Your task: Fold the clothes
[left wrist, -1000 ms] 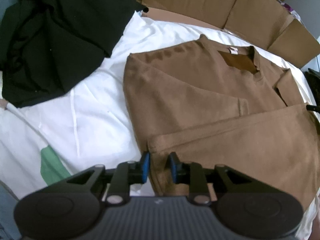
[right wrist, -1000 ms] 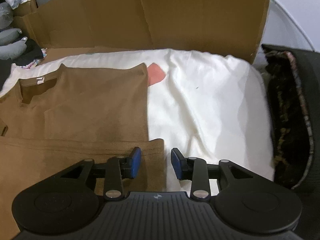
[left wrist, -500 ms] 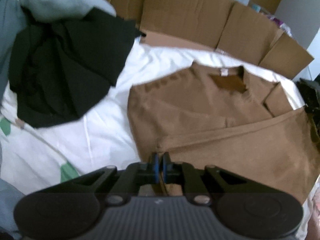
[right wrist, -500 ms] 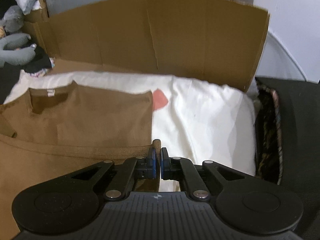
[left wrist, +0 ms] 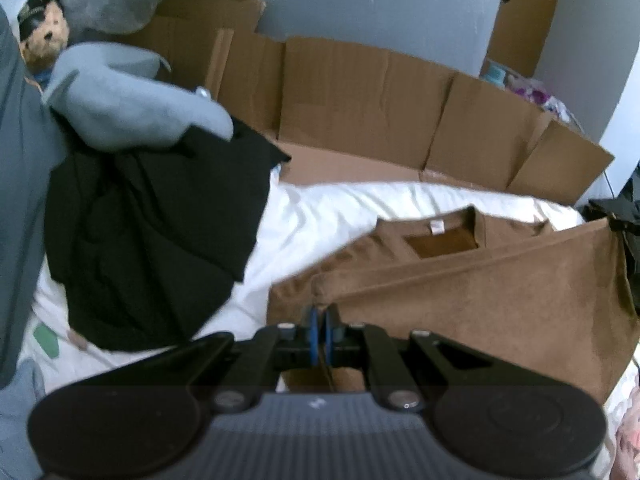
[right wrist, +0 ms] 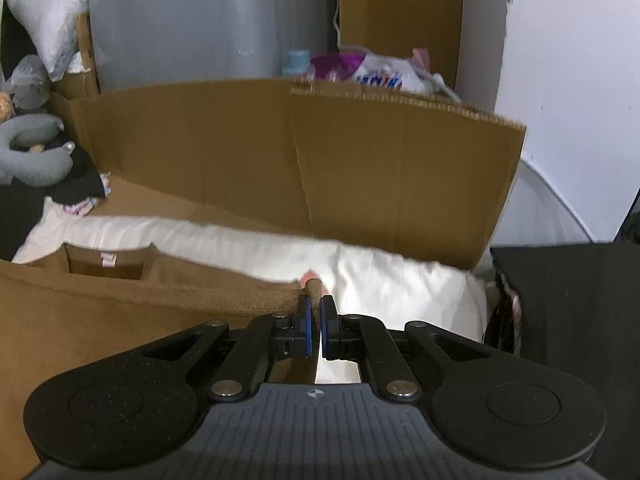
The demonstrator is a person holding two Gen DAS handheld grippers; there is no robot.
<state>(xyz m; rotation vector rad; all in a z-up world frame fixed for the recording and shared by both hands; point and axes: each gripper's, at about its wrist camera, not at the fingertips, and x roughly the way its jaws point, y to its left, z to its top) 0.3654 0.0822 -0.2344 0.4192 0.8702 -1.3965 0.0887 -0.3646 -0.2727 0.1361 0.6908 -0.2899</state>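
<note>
L gripper and R gripper each pinch a hem corner of brown shirt, lifted off white sheet; hem edge blurred, prob. taut

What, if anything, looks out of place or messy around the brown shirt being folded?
The brown shirt itself looks orderly, its hem pinched at both corners by the left gripper and the right gripper. The oddity is a black garment lying crumpled on the white sheet beside it, unfolded.
</note>
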